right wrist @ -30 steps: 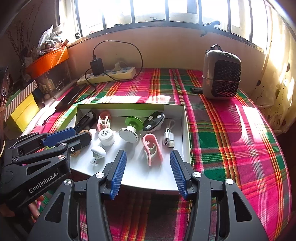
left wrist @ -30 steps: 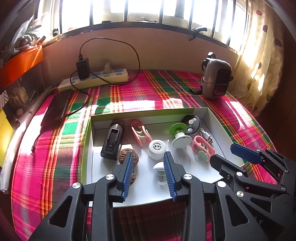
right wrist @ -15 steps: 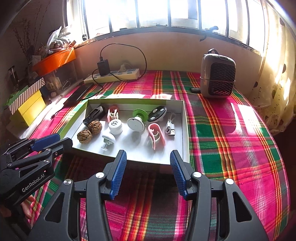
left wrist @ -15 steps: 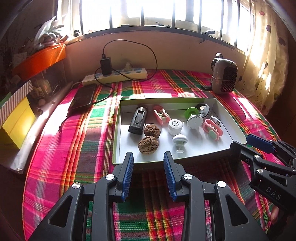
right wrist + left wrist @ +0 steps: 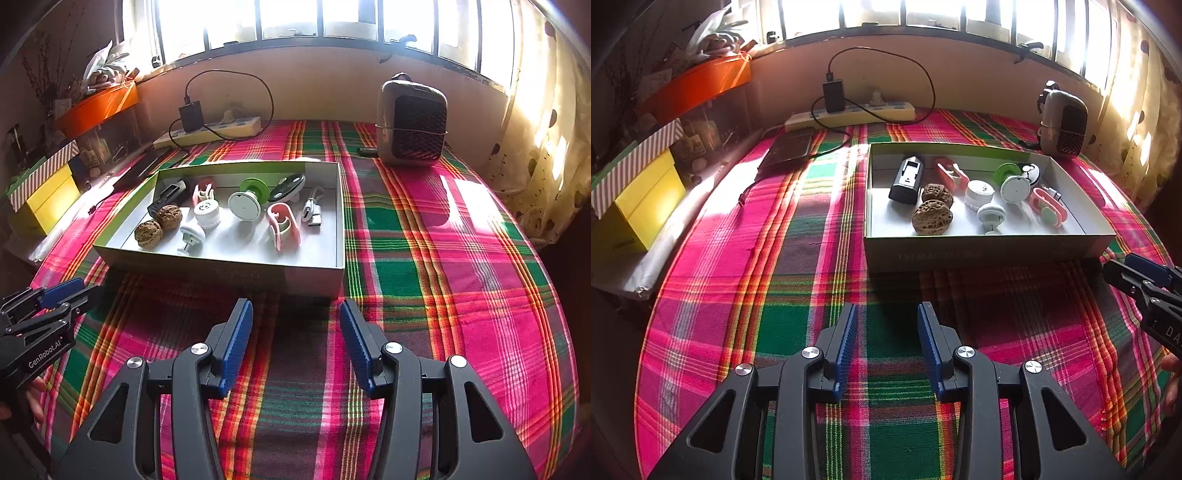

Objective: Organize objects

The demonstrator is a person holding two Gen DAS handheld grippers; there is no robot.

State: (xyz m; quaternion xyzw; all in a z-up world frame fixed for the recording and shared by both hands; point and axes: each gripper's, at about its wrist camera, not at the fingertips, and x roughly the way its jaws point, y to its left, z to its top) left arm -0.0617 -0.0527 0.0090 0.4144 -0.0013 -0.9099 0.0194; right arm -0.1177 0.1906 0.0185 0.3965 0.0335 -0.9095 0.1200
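A shallow white box with a green rim lies on the plaid cloth. Inside it are two walnuts, a black device, pink clips, a white cap, a green-and-white reel, a white knob and a USB adapter. My left gripper hovers open over the cloth in front of the box, nothing between its blue pads. My right gripper also stands open and empty, just short of the box's near wall.
A small heater stands at the back right. A power strip with a black charger and cable lies along the wall, and a dark tablet beside it. Yellow and striped boxes and an orange tray sit at the left.
Both grippers have drawn back from over the box toward the near side of the table. The box now lies wholly ahead of them. Their jaws kept the same width.
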